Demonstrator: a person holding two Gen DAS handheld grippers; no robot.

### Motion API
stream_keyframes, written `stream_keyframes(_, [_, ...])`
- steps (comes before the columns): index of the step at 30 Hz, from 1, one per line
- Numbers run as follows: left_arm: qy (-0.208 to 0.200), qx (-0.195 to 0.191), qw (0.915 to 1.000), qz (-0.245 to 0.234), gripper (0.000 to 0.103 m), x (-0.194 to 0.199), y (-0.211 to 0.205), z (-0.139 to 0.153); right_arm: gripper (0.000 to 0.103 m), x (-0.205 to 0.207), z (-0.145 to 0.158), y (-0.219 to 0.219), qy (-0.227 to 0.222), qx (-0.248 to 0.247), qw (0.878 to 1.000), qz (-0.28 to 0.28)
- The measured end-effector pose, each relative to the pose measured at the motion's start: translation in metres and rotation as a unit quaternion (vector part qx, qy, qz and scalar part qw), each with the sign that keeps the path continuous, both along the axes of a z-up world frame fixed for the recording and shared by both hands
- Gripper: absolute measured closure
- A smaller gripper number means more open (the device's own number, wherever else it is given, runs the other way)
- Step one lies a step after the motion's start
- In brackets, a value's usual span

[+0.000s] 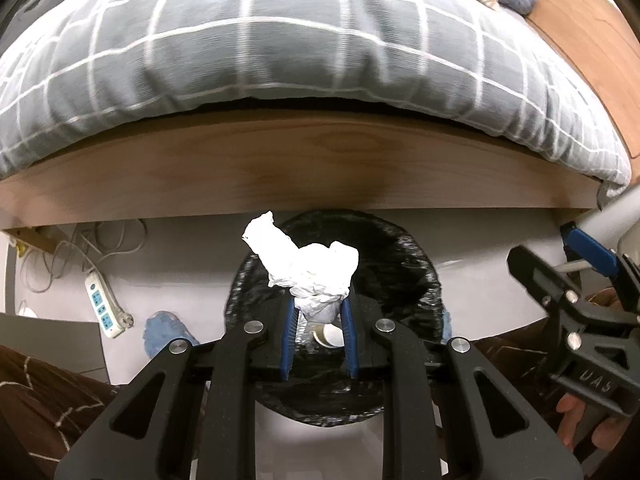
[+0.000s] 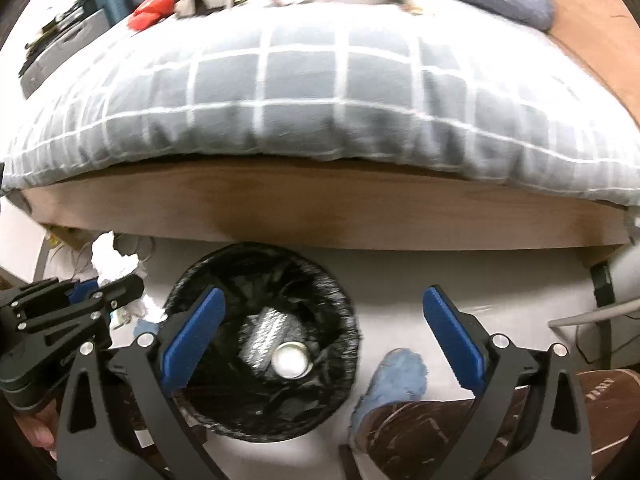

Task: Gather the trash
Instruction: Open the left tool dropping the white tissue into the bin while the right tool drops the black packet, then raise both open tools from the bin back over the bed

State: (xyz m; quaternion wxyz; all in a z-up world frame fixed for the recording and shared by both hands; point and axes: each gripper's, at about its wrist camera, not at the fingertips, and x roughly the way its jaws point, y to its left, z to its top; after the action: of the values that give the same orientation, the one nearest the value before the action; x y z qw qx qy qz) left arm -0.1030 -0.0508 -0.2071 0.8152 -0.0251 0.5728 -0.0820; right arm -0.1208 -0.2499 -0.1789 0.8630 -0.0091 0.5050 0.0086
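White crumpled tissue (image 1: 308,276) is pinched tight in my left gripper (image 1: 318,312) right over the black-lined trash bin (image 1: 412,280), while my right gripper (image 2: 324,340) hangs wide open, empty.

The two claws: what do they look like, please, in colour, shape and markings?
Both claws are alike. The left claw and the right claw each have black linkage arms with cut-out slots and silver round rivets, ending in flat blue fingers. Pale raised letters, unreadable here, mark the right claw's black body.

Pale floor (image 1: 180,264) bears the black-lined bin (image 2: 264,344), power strip (image 1: 103,306), perhaps a slipper (image 2: 400,376).
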Motion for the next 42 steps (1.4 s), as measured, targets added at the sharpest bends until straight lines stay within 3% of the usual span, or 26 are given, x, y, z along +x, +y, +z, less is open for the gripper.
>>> stream_keyframes(11, [-0.002, -0.002, 0.9998, -0.02, 0.077, -0.005, -0.033, -0.002, 0.008, -0.005, 0.006, -0.032, -0.008, -0.004, 0.999, -0.034])
stream_keyframes(19, [-0.022, 0.019, 0.9995, -0.014, 0.048, -0.012, -0.028, 0.003, 0.008, -0.008, 0.015, -0.027, -0.02, -0.007, 0.999, -0.034])
stream_keyframes(21, [-0.03, 0.022, 0.9993, -0.011, 0.037, -0.013, -0.026, 0.008, 0.008, -0.009, 0.019, -0.027, -0.024, -0.007, 0.999, -0.032])
stream_keyframes(32, [-0.082, 0.029, 0.9962, -0.001, 0.007, -0.02, -0.017, 0.054, 0.008, -0.01, 0.056, -0.022, -0.052, -0.008, 0.998, -0.024])
stream_keyframes(42, [-0.112, 0.025, 0.9932, 0.022, 0.006, -0.021, -0.003, 0.098, 0.008, -0.015, 0.094, -0.017, -0.086, -0.013, 0.996, -0.01])
